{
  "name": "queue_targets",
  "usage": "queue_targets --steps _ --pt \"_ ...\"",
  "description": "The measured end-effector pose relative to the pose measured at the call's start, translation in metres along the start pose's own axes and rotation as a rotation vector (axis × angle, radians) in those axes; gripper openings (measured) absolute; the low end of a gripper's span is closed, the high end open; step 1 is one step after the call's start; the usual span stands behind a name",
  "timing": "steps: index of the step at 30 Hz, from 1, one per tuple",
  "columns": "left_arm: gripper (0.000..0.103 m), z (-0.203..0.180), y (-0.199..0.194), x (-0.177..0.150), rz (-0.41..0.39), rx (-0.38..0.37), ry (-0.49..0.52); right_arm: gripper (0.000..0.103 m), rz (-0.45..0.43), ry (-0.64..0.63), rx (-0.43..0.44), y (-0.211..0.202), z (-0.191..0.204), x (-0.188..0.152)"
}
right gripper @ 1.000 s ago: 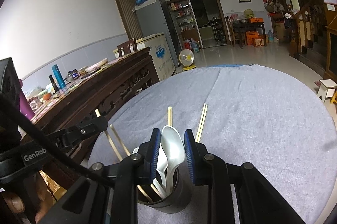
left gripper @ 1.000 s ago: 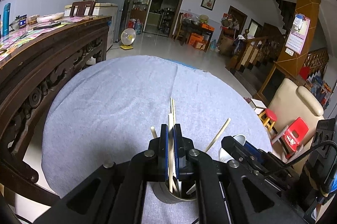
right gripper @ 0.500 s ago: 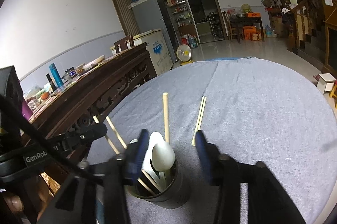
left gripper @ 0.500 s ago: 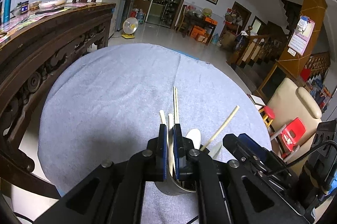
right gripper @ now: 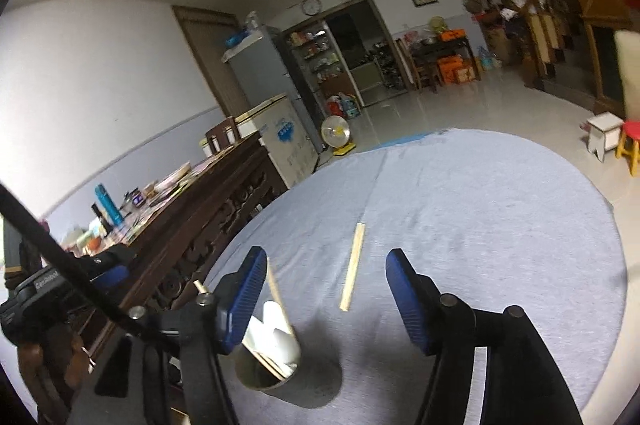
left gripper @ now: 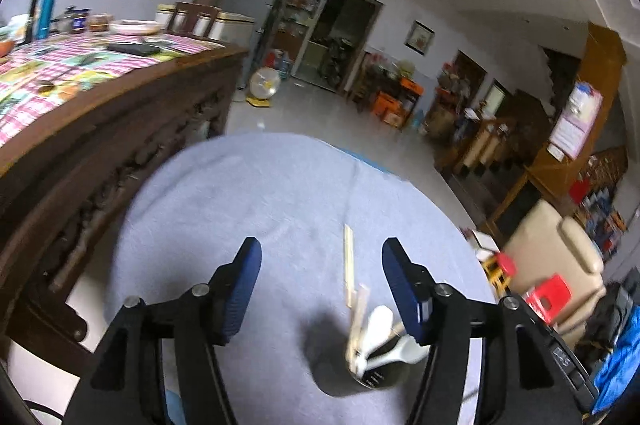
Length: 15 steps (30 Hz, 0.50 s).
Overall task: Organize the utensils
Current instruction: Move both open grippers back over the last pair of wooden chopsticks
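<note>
A metal utensil cup [left gripper: 378, 375] stands on the grey tablecloth [left gripper: 248, 209]; it holds white spoons [left gripper: 380, 321] and wooden chopsticks [left gripper: 357, 325]. The cup also shows in the right wrist view [right gripper: 272, 365], low and left, with white spoons [right gripper: 276, 329] in it. A pair of chopsticks [right gripper: 353, 267] lies flat on the cloth beyond the cup; it shows in the left wrist view too [left gripper: 348, 261]. My left gripper [left gripper: 322, 289] is open and empty, above and left of the cup. My right gripper [right gripper: 326, 293] is open and empty, above and right of the cup.
A dark carved wooden table [left gripper: 100, 129] with a chequered cloth and dishes borders the round table on the left. A cream armchair [left gripper: 556, 257] and red stools [left gripper: 550, 297] stand off the right side. The left gripper's body [right gripper: 60, 285] sits at the left in the right wrist view.
Both grippers have opened and let go: the left released a chopstick into the cup, the right had released its spoon. Both have pulled up and away from the cup.
</note>
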<state>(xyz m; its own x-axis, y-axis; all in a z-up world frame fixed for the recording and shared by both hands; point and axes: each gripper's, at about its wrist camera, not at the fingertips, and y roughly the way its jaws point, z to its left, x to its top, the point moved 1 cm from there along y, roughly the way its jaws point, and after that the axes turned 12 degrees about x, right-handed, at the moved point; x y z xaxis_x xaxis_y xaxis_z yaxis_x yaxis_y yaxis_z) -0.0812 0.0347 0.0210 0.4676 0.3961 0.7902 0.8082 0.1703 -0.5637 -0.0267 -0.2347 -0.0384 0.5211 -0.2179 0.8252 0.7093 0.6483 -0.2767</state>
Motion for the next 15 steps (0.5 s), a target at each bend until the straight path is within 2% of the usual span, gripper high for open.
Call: queue_targets --steps 4,9,15 --pt "0.066 0.031 0.017 0.008 0.037 0.069 -0.052 0.066 0.048 0.059 -0.038 -0.009 -0.03 -0.001" --pt "0.066 0.068 0.055 -0.003 0.16 0.157 -0.085 0.066 0.137 0.142 -0.104 -0.016 -0.072 -0.018" --pt "0.066 0.082 0.096 -0.025 0.292 0.194 -0.066 0.066 0.182 0.206 -0.138 -0.014 -0.1 -0.026"
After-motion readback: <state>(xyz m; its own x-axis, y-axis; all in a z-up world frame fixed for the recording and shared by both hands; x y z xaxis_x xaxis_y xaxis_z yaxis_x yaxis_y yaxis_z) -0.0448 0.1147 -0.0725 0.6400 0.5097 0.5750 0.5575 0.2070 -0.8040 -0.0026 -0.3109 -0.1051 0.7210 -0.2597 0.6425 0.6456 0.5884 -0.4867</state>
